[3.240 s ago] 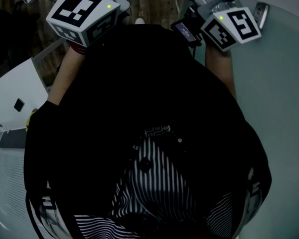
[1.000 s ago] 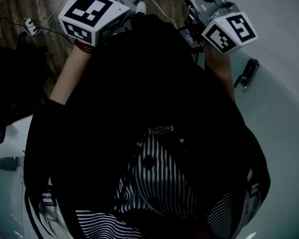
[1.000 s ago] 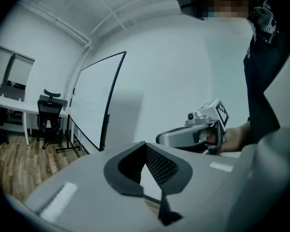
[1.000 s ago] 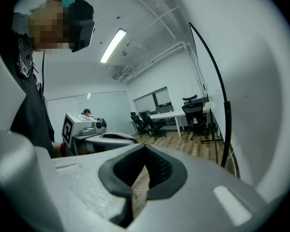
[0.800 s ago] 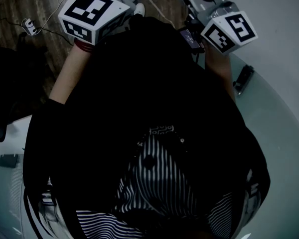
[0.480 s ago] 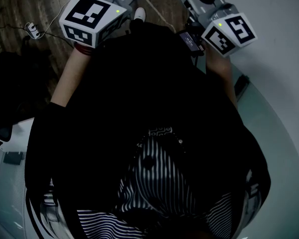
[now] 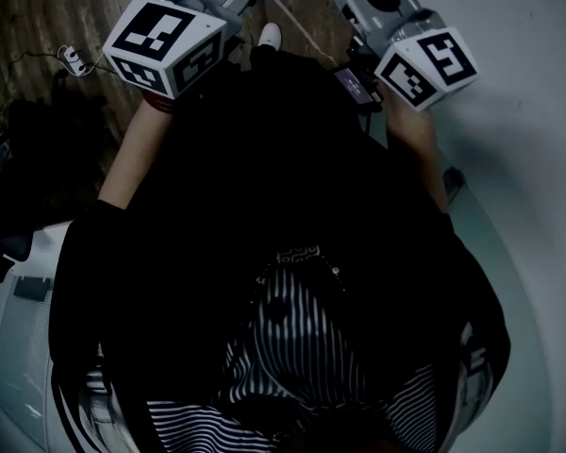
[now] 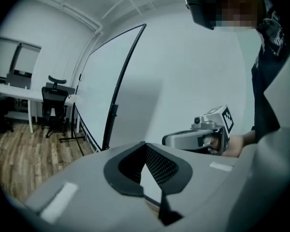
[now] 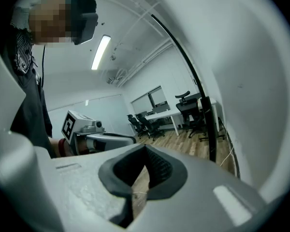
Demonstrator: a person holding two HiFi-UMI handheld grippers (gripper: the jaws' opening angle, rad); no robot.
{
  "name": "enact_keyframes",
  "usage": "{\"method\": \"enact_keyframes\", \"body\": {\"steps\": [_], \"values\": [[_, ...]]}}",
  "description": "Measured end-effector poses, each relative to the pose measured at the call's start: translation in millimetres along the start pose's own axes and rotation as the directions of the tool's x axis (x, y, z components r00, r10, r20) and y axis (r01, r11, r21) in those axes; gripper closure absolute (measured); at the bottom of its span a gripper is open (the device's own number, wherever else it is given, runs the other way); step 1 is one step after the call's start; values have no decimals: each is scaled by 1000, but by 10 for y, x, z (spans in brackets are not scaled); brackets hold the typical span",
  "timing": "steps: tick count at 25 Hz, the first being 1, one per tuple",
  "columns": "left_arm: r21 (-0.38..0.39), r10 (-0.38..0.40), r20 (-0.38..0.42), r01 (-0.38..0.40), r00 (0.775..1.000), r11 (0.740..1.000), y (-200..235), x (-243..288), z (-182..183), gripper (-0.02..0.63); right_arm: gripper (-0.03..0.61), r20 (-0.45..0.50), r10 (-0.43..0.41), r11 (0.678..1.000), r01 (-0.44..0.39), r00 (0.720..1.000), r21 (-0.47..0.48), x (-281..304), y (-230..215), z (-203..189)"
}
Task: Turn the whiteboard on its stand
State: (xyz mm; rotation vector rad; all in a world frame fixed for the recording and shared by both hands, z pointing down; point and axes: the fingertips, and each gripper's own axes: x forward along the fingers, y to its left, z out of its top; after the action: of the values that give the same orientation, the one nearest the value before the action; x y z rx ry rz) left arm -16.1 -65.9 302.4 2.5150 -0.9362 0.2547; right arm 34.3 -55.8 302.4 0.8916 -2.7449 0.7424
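Pale whiteboard (image 8: 106, 91) has swung round at my right, while my left gripper (image 8: 145, 146) and right gripper (image 9: 145, 147) keep jaws together, empty.

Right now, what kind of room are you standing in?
Probably an office or meeting room: a big whiteboard on a stand, a white desk with black office chairs, and a wooden floor.

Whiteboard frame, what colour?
The whiteboard frame is black. It shows best in the left gripper view.
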Motion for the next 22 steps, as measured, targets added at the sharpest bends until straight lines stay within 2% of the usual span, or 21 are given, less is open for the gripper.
{"method": "enact_keyframes", "body": {"steps": [3, 5, 10, 12, 16, 22], "values": [[26, 10, 12, -10, 1000, 1000, -2, -29, 26, 612, 578, -26, -12, 998, 10, 1000, -60, 24, 17, -16], [24, 13, 5, -13, 1000, 1000, 6, -57, 13, 612, 578, -41, -11, 998, 8, 999, -66, 27, 37, -59], [-69, 22, -35, -24, 999, 997, 63, -105, -126, 612, 577, -43, 7, 999, -9, 999, -33, 57, 61, -113], [-66, 17, -41, -20, 999, 998, 77, -97, -145, 612, 578, -33, 11, 999, -12, 999, -30, 85, 64, -73], [-64, -10, -38, 8, 999, 998, 123, -26, -129, 612, 577, 13, -1, 1000, 1, 1000, 26, 29, 52, 51], [-27, -89, -21, 89, 996, 996, 78, 144, -27, 612, 577, 29, -94, 996, 94, 995, 2, -70, -92, 123]]}}
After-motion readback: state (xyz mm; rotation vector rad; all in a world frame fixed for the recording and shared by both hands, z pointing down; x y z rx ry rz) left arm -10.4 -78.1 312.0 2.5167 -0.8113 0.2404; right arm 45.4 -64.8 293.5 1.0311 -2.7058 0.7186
